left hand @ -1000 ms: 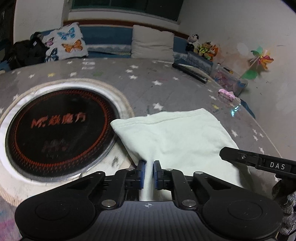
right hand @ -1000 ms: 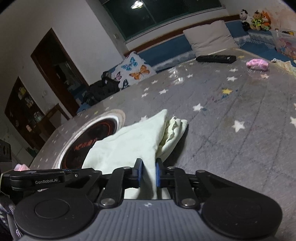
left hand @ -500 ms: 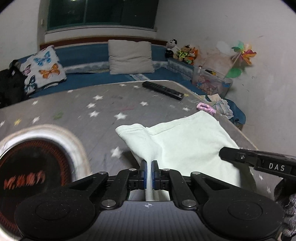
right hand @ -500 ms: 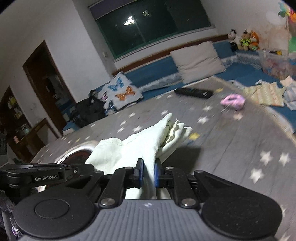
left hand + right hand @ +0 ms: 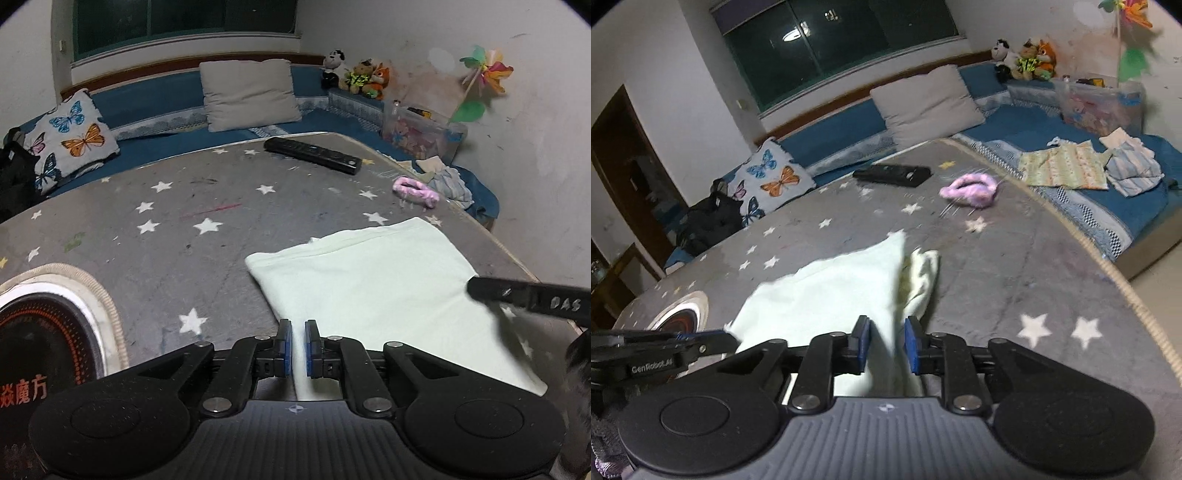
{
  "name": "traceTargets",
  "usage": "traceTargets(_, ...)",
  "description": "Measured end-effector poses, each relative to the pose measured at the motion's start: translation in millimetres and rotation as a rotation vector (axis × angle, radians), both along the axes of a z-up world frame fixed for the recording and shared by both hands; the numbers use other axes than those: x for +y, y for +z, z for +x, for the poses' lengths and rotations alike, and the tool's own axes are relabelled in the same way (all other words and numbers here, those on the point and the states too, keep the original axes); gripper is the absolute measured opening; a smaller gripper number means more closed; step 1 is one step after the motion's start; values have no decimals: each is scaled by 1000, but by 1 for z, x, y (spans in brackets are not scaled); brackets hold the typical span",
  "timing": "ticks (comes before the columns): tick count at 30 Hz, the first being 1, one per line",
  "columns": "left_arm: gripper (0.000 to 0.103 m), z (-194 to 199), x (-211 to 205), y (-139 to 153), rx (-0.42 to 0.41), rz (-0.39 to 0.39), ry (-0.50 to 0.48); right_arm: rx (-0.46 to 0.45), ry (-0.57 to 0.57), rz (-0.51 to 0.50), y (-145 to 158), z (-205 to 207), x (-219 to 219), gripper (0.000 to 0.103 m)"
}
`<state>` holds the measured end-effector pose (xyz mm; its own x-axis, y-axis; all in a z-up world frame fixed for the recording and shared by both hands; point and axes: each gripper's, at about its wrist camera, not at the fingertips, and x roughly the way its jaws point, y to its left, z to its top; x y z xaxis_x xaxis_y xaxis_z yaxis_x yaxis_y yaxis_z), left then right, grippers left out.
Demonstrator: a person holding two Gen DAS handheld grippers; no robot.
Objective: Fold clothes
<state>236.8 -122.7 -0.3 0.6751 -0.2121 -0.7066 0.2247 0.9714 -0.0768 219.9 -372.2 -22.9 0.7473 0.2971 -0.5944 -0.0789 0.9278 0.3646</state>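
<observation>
A: Where's the cloth?
B: The pale green garment (image 5: 373, 280) lies folded near the right edge of the star-print table (image 5: 177, 206).
A: Grips?
B: 2 grippers at its near hem. The left gripper (image 5: 297, 345) is nearly closed on the fabric; the right gripper (image 5: 885, 345) is opening, cloth between its jaws but loose.
A: Remaining?
B: Probably another fold. Bare room lies left; a pink item (image 5: 415, 189) and remote (image 5: 312, 155) sit beyond.

The left claw (image 5: 297, 349) pinches the cloth's (image 5: 373, 288) near edge, opening. The cloth lies flat on the tabletop (image 5: 184, 206), remote (image 5: 313, 155) far beyond.
</observation>
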Motion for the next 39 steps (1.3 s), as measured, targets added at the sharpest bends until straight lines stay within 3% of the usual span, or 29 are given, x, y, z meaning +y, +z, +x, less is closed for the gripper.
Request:
traceTargets(6, 8, 4, 0, 10, -35, -23, 1, -98, 26, -44, 22, 9, 12, 22)
traceTargets(14, 8, 28, -17, -12, 6, -5, -68, -30, 92, -94, 2, 55, 33, 21)
traceTargets(19, 8, 27, -16, -17, 14, 2, -74, -5, 92, -93, -6, 56, 29, 19)
traceTargets(31, 8, -45, -38, -3, -6, -7, -221, -22, 191, -114, 15, -20, 25, 20)
traceTargets(39, 10, -76, -50, -21, 25, 12, -265, 6, 190, -147, -5, -77, 19, 23)
